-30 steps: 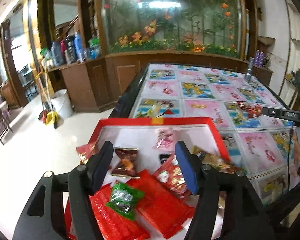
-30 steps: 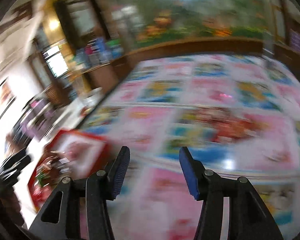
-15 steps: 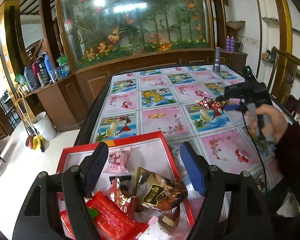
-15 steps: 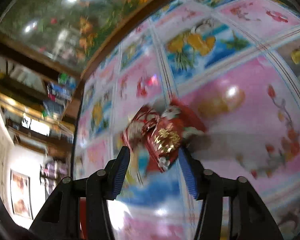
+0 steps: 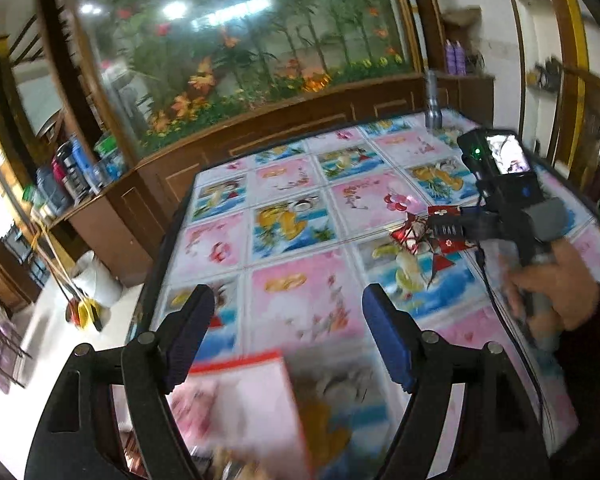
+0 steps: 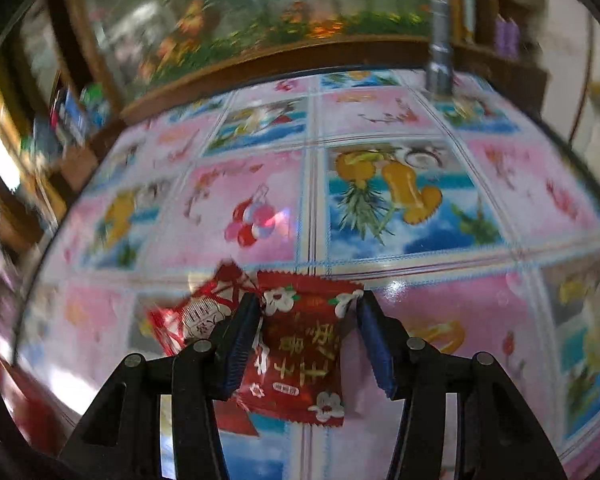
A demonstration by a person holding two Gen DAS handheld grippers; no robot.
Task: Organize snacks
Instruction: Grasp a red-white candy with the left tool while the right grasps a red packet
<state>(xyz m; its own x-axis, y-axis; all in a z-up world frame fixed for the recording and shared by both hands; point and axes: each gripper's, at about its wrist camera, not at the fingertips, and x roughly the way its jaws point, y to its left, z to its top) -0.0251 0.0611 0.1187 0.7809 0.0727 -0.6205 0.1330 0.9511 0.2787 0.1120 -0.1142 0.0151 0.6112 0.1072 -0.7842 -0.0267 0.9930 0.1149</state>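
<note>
A red snack packet with white flowers [image 6: 300, 344] lies on the patterned table between the jaws of my right gripper [image 6: 306, 320], which stand around it, still apart; its edges touch both pads. A second red-and-white packet [image 6: 196, 312] lies just left of it. In the left wrist view the right gripper [image 5: 452, 230] reaches over these red packets [image 5: 416, 236] at mid right. My left gripper [image 5: 288, 336] is open and empty above the table, over the blurred red-rimmed tray [image 5: 240, 396] of snacks.
The table [image 5: 292, 216] has a glossy pink and blue picture cloth. A grey bottle [image 5: 434, 104] stands at its far edge. A wooden cabinet with a flower display is behind. The floor, a white bucket [image 5: 96, 280] and a broom are to the left.
My left gripper has swung right and up, off the tray toward the table's middle. My right gripper has dropped onto the red packets and narrowed around the flowered one.
</note>
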